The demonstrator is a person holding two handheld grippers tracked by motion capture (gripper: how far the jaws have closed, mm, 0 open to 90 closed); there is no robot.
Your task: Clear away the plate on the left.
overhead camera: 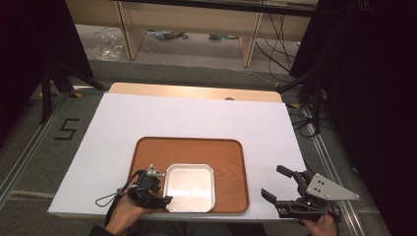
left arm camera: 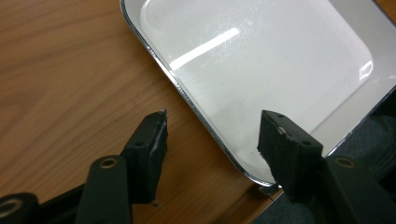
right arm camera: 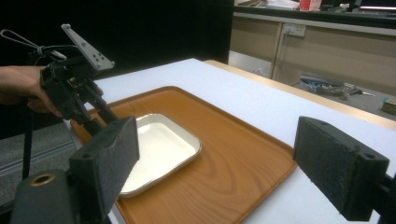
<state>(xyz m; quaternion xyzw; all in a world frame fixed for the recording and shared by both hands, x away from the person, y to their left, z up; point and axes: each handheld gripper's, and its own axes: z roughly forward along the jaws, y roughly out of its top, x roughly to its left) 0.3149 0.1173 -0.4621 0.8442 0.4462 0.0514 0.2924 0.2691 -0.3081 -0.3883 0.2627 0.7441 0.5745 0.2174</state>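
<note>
Hovering my left hand-held gripper (left arm camera: pixel 211 133) at the near left corner of the steel tray (left arm camera: pixel 261 60), jaws parted and straddling its rim, one pad over the wooden tray (left arm camera: pixel 70 70), the other over the steel, neither pressing on it. The steel tray lies flat at the near edge of the wooden tray, slightly left of its middle. My right hand-held gripper (overhead camera: pixel 280 184) sits well off to the right of the wooden tray, over the white counter (overhead camera: pixel 196 113), jaws wide apart and holding nothing.
</note>
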